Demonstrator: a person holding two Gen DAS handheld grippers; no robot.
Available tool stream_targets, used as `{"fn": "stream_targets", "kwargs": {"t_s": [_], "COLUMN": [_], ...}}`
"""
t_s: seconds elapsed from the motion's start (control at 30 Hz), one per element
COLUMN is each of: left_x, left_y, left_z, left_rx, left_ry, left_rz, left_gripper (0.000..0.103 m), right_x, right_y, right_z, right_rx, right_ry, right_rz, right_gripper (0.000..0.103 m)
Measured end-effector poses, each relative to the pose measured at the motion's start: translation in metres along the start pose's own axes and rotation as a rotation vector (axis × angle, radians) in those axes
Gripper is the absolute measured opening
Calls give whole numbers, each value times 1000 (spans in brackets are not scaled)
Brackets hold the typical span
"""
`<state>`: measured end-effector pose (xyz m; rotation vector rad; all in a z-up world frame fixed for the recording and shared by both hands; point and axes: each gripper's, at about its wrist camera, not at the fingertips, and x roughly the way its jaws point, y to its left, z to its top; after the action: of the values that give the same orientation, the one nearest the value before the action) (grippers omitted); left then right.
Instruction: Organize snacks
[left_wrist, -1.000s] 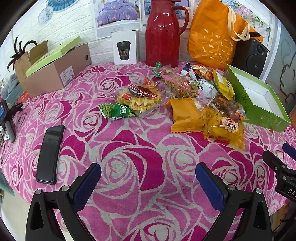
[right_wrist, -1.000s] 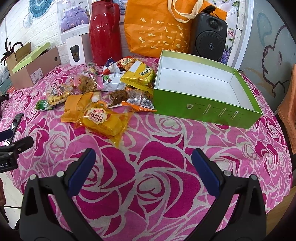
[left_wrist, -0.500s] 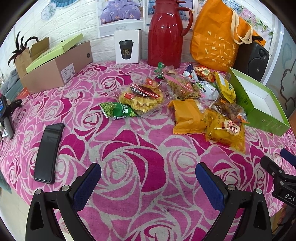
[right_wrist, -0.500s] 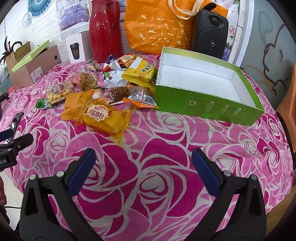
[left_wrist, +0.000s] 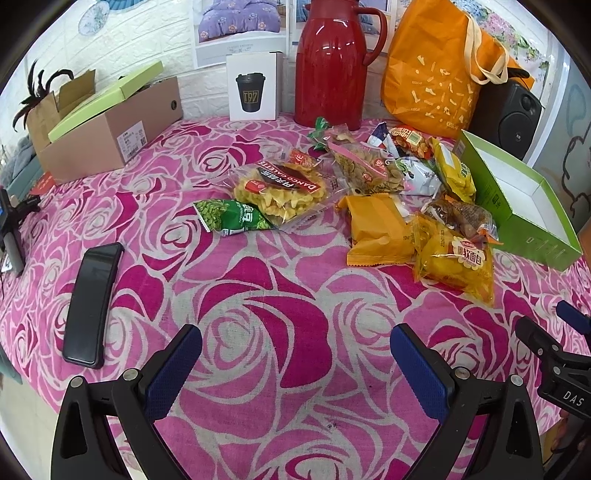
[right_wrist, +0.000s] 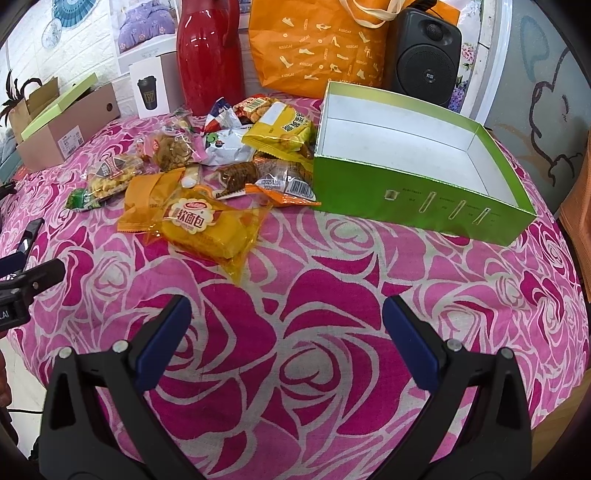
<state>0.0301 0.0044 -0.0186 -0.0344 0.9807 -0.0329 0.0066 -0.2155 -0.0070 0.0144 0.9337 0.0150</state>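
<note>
Right gripper (right_wrist: 284, 321), wide open and empty like left gripper (left_wrist: 295, 349), sat nearer the yellow bread pack (right_wrist: 207, 230) lying ahead-left, long axis slanting left-right.

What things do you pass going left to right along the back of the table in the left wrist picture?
Cardboard box → white cup box → red thermos jug → orange tote bag → black speaker.
</note>
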Motion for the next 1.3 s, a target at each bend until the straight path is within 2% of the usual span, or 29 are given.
{"fn": "stream_targets", "kwargs": {"t_s": [0.17, 0.3, 0.5, 0.53, 0.6, 0.73, 0.77, 0.8, 0.83, 0.87, 0.9, 0.93, 1.1, 1.27, 1.3], "left_x": [7, 13, 10, 11, 13, 26, 30, 34, 38, 42, 45, 46, 63, 83, 85], "left_y": [1, 4, -1, -2, -5, -12, -15, -18, -22, -26, -31, -32, -46, -48, -47], "left_z": [3, 11, 29, 33, 41, 51, 53, 55, 57, 58, 61, 64, 76, 76, 76], "left_rx": [-3, -19, -6, -6, -7, -22, -22, -18, -11, -3, 4, 9, 48, 51, 47], "left_ry": [17, 44, 19, 15, 16, 57, 68, 78, 83, 85, 84, 82, 83, 140, 146], "left_rz": [-1, -52, -164, -182, -214, -266, -276, -277, -270, -266, -270, -274, -257, -259, -261], "left_gripper": [103, 103, 103, 103, 99, 80, 77, 77, 77, 77, 77, 77, 77, 59, 59], "right_x": [7, 7, 19, 21, 31, 45, 48, 52, 56, 61, 63, 64, 52, 40, 41], "right_y": [-1, 0, 14, 18, 27, 42, 44, 44, 42, 40, 37, 32, 7, 6, 7], "right_z": [2, 8, 34, 36, 40, 45, 47, 49, 50, 51, 51, 51, 38, 25, 25], "right_rx": [-5, -38, -276, -323, -425, -542, -549, -543, -531, -512, -493, -461, -330, -347, -354], "right_ry": [-1, -62, -90, -95, -93, -94, -103, -101, -89, -72, -50, -32, 28, 36, 35], "right_rz": [23, 156, 373, 382, 372, 366, 369, 373, 376, 374, 390, 407, 423, 409, 407], "right_gripper": [103, 103, 103, 103, 103, 102, 100, 91, 77, 68, 51, 43, 43, 46, 48]}}
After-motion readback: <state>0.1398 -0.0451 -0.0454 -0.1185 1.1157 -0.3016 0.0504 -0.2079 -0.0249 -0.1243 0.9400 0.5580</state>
